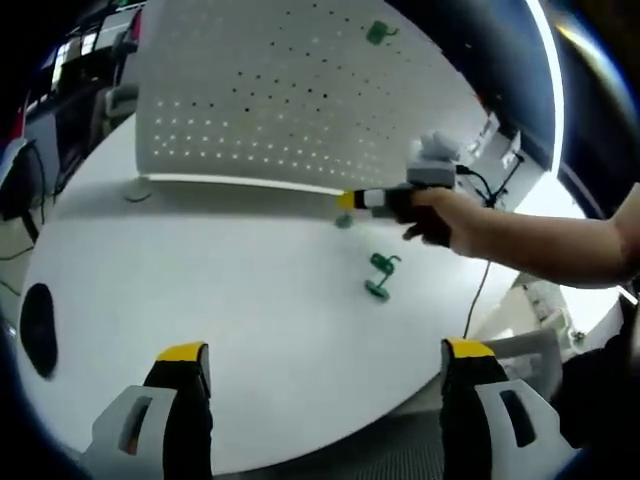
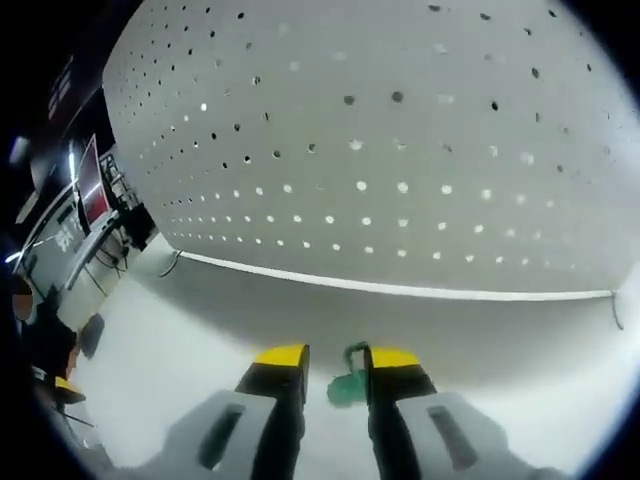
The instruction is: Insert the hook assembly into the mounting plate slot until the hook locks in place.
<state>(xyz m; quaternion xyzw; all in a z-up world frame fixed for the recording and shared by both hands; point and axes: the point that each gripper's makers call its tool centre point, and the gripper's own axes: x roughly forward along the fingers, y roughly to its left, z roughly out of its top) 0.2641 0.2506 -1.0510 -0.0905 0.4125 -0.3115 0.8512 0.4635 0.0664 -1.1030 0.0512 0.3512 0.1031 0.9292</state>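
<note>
We see a white tabletop with a rounded near edge. A green hook lies on it, right of the middle in the left gripper view, apart from everything else. A white perforated plate stands upright on the tabletop along its far side (one more green hook hangs high on it). A dark oval thing, too blurred for us to name, lies near the left edge.
</note>
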